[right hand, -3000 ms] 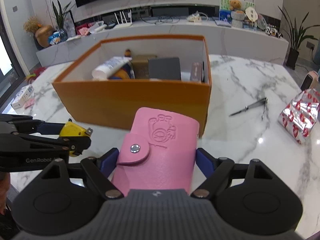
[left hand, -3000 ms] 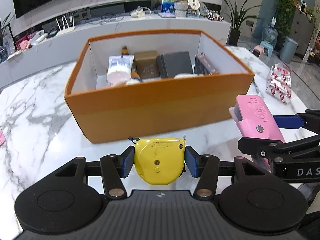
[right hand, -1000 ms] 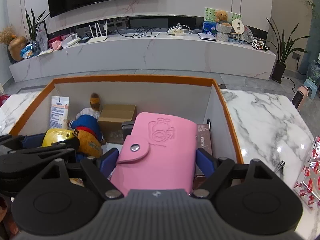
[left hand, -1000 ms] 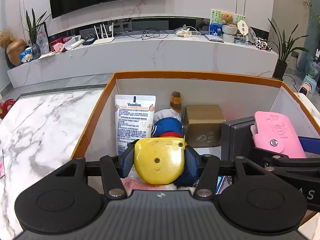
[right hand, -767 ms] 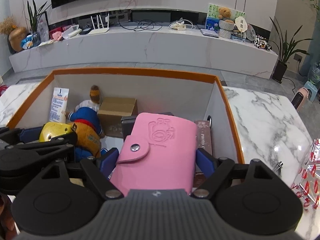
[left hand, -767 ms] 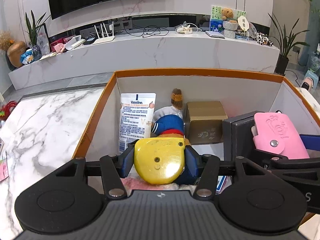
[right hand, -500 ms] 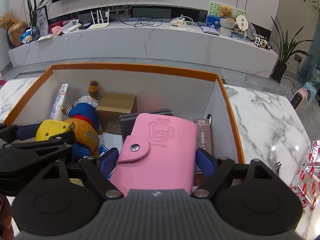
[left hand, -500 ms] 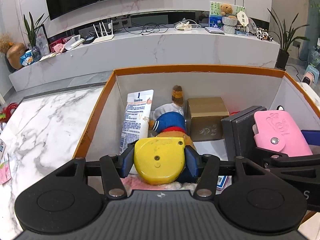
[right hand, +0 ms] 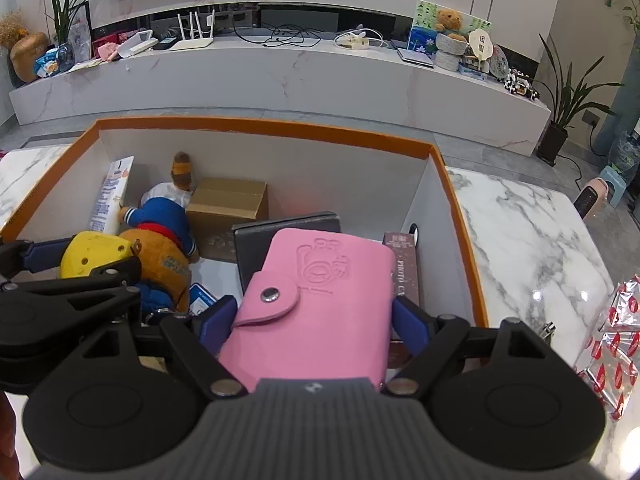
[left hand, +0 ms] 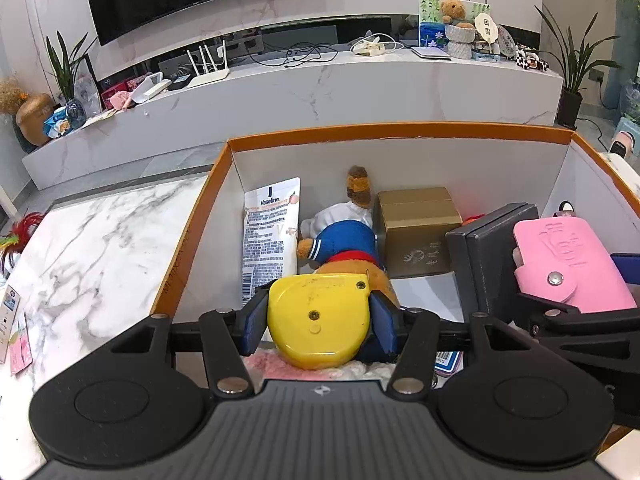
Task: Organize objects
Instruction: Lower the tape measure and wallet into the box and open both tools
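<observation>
My left gripper (left hand: 318, 318) is shut on a yellow tape measure (left hand: 318, 316) and holds it inside the orange box (left hand: 400, 130), above a plush toy (left hand: 344, 240). My right gripper (right hand: 310, 320) is shut on a pink card wallet (right hand: 316, 304) and holds it inside the box (right hand: 260, 126) over a dark grey case (right hand: 288, 232). The tape measure (right hand: 92, 254) shows at the left of the right wrist view. The wallet (left hand: 568, 264) shows at the right of the left wrist view.
The box also holds a Vaseline tube (left hand: 272, 236), a gold carton (left hand: 416, 228), the grey case (left hand: 488, 256) and a brown photo box (right hand: 402, 272). A red-and-silver packet (right hand: 616, 336) lies on the marble table (right hand: 528, 248) right of the box.
Both grippers moved from in front of the box to over and down into it, still holding the tape measure and the wallet. In the last second they sank slightly lower.
</observation>
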Available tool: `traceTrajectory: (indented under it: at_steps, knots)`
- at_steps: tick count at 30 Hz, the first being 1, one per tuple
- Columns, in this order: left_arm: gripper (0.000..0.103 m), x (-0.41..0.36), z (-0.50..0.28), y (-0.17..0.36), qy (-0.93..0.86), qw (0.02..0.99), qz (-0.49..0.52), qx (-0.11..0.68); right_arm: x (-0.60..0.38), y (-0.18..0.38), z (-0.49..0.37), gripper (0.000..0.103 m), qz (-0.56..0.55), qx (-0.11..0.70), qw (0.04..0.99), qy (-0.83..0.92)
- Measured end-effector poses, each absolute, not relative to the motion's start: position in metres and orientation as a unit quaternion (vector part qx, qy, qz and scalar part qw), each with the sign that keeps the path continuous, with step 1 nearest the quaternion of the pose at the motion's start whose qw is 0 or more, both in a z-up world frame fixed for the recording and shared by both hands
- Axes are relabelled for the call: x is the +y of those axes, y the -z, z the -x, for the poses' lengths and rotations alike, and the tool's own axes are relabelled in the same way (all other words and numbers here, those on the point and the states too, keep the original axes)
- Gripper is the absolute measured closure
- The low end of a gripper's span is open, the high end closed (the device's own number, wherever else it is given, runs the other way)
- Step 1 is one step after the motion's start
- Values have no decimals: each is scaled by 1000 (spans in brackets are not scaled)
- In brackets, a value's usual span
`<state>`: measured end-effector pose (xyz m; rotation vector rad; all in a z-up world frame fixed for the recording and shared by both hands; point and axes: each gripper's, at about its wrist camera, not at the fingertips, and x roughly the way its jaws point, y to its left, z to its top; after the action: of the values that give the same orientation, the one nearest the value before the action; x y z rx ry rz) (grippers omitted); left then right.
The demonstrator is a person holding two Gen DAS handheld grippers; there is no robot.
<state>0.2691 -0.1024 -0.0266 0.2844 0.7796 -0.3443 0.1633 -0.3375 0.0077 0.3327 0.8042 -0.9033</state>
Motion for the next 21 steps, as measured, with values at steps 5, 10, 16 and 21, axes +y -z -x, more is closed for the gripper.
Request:
traceTrajectory:
  at_steps: [5,10,16,21]
  knots:
    - [40,-102,-269,26,163,901,-137,377,-337,-8,-164,18,-154,378,808,426]
    - [39,-102,-269,26,159,902,-140,377,-336,-7,-165,18,-151,380,806,429]
    - [38,-102,-269,26,152,901,-150,379,-335,-6,-168,13,-142,389,799,436]
    - [38,-102,-269,24,149,898,-153,386,-333,-6,-169,7,-134,397,792,443]
